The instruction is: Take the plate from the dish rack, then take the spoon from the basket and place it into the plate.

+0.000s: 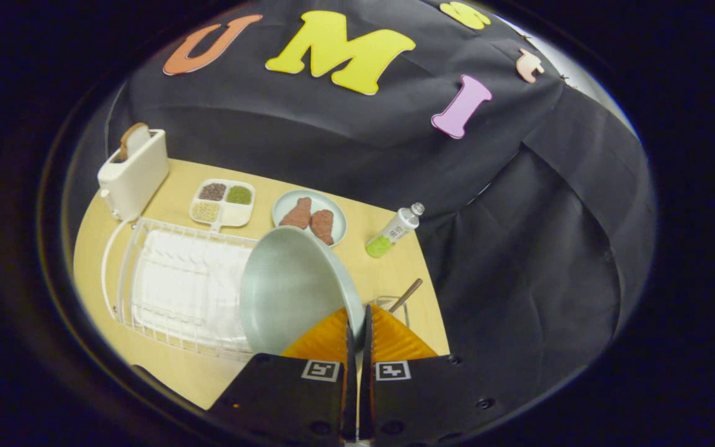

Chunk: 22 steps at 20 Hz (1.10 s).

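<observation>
Gripper view: we have the fingers (357, 326) clamped on the plate (292, 288) rim, lifted over the dish rack (177, 292), while the spoon (406, 295) waits in its basket (388, 305).

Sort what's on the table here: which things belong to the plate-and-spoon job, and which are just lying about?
Part of the job:
- plate, its rim pinched in the shut claw
- dish rack, beside the plate
- spoon, handle sticking out of the basket just beyond the fingers

Lying about:
- toaster with bread
- divided tray of grains
- small plate with meat pieces
- bottle, tilted
</observation>
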Motion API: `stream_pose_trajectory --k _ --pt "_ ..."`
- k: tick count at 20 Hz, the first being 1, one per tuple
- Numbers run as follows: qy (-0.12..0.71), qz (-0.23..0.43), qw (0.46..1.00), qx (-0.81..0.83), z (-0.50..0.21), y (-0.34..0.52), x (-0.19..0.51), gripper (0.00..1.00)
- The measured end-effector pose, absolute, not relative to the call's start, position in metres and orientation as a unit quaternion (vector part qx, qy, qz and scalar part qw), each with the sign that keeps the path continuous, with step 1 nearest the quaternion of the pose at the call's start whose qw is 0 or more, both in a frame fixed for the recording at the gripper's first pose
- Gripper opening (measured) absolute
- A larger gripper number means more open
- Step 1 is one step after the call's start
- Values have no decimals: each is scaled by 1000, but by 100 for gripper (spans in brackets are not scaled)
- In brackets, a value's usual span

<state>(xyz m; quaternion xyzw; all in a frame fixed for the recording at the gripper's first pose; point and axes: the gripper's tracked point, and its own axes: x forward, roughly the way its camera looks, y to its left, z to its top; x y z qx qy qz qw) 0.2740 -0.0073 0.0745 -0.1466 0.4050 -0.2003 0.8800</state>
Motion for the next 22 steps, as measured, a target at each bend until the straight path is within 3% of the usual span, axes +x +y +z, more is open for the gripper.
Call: stream_pose_trajectory --k 9,22 --pt "422 -65 904 -27 -12 16 164 7" --pt "475 -11 873 112 -139 -9 110 7"
